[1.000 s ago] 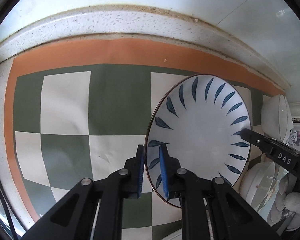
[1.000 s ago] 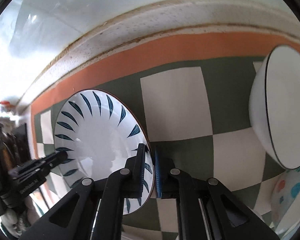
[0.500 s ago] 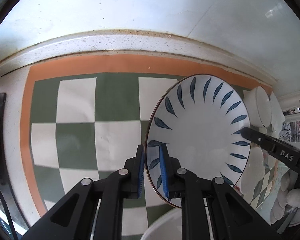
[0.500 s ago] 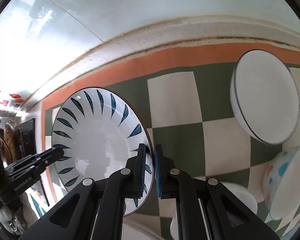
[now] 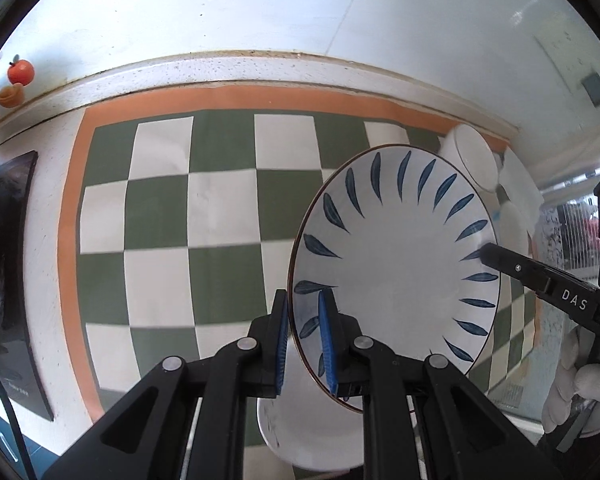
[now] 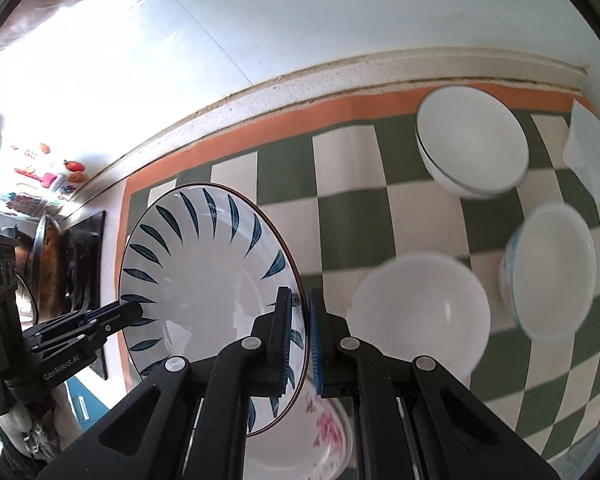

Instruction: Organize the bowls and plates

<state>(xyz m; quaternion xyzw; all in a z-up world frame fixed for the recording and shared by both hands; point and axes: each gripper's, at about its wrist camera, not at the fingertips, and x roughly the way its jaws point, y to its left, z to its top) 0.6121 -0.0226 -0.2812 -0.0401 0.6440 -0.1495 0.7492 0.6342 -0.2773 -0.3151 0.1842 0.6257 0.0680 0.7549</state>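
A white plate with blue leaf marks [image 5: 396, 256] is held in the air above the green and white checked mat [image 5: 160, 216]. My left gripper [image 5: 304, 340] is shut on its left rim. My right gripper [image 6: 298, 336] is shut on the opposite rim of the same plate [image 6: 204, 264]. In the left wrist view the right gripper's finger [image 5: 540, 280] shows at the plate's right edge. In the right wrist view the left gripper's finger [image 6: 88, 324] shows at the plate's left edge.
Under the plate lie a white dish [image 5: 308, 432] and a pink-flowered plate [image 6: 320, 432]. To the right stand a plain white bowl [image 6: 420, 312], a blue-patterned bowl [image 6: 552, 272] and a black-rimmed bowl [image 6: 472, 148]. A black stove top [image 5: 4, 280] lies left of the mat.
Both grippers have lifted the plate higher and back from the counter. More of the mat and the bowls beneath and to the right have come into view.
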